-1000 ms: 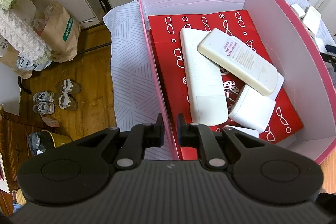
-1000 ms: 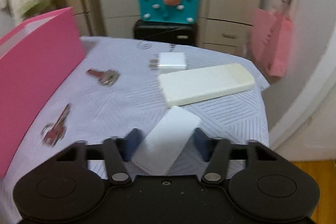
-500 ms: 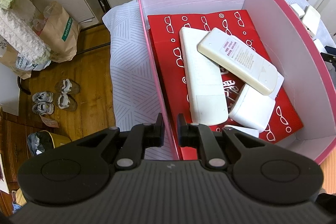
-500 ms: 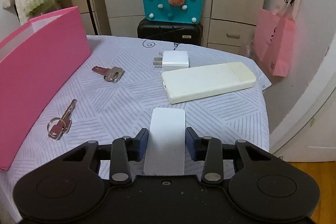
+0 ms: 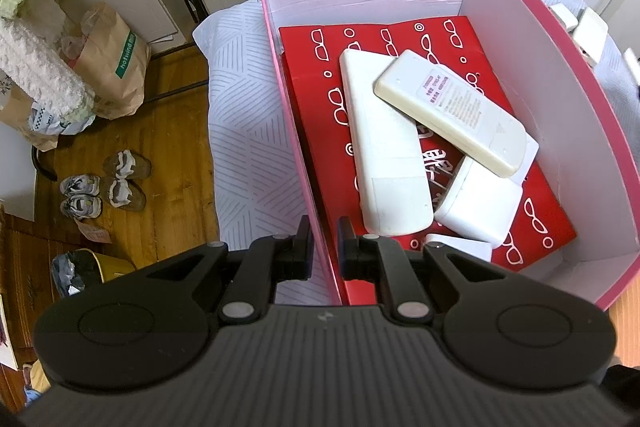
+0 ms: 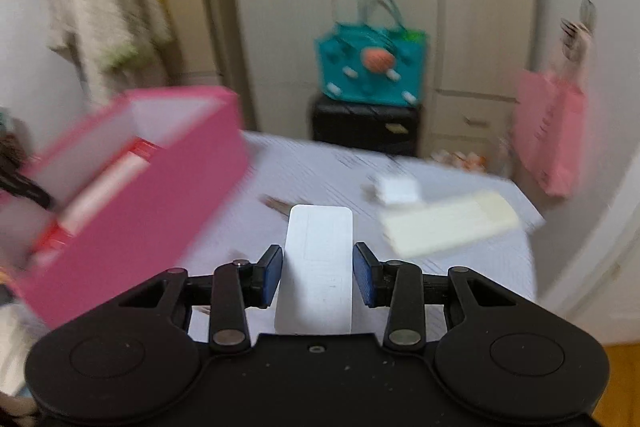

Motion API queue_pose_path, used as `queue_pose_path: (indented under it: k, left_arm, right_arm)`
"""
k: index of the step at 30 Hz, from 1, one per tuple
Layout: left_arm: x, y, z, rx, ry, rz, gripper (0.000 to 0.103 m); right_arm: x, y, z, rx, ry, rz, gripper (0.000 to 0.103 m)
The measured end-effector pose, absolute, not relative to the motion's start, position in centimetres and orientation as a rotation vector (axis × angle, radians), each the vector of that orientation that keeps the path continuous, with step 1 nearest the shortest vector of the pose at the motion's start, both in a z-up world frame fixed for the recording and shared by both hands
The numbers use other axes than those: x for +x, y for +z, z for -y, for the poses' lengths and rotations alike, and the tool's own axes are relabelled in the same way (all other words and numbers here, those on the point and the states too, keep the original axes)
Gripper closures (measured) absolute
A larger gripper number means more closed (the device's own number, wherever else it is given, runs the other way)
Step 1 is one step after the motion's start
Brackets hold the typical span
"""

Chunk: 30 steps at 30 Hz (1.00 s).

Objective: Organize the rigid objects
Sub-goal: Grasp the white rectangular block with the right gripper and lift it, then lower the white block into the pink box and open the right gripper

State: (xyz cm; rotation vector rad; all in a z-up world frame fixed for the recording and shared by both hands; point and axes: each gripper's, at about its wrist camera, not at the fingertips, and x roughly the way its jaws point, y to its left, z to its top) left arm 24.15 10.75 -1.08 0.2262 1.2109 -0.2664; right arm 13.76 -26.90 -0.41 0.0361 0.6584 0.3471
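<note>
Right claw (image 6: 318,277) is clamped on a flat white slab (image 6: 316,267), pads on its two long edges, near end back by the claw body, far end sticking out forward. It reads as thin, stiff, light and smooth-faced, so slip is the risk, not crushing; edge grip near the middle looks right, I wouldn't squeeze harder. The slab is off the desk (image 6: 320,171), level, pointing roughly past the box (image 6: 132,203), which sits to the left in this view. That view is motion-blurred, so fine detail is unreliable. Left claw (image 5: 324,247) is narrowed around the box's near left wall, one finger outside, one inside; pads look just off or barely touching the wall, can't tell if it's really pinched. I'd say it's there to steady the box. Inside, on a red sheet (image 5: 400,39): two long remotes (image 5: 384,155) crossed, the upper one (image 5: 452,111) label up, plus a white block (image 5: 480,211) below them. Free floor is at the far end, best drop spot I'd guess. Still on the desk: cream remote (image 6: 448,227), charger (image 6: 398,187), a key (image 6: 276,205).
</note>
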Motion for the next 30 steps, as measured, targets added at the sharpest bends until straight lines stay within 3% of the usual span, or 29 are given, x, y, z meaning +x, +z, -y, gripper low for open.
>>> queue_pose_path:
  k: [4,9,21,30]
  left_arm:
    - [24.1,-1.0,-10.7,0.228,-0.266,-1.206,0.093]
    - [24.0,-1.1,-10.7,0.231,-0.274,-1.201,0.093]
    - [23.5,-1.2,-11.2,0.229,-0.312,-1.194,0.093]
    - [22.9,-1.1,-11.5,0.228,-0.336,-1.186,0.093]
  right_arm:
    - [12.8,3.4,23.1,0.055,0.542,-0.592,0.059]
    - [13.7,5.4,17.0,0.03,0.774,-0.638,0.059]
    - [19.7,1.1,5.9,-0.111,0.859,-0.917,0.059]
    - [21.9,0.7,5.8,-0.051,0.848,-0.937,0.057]
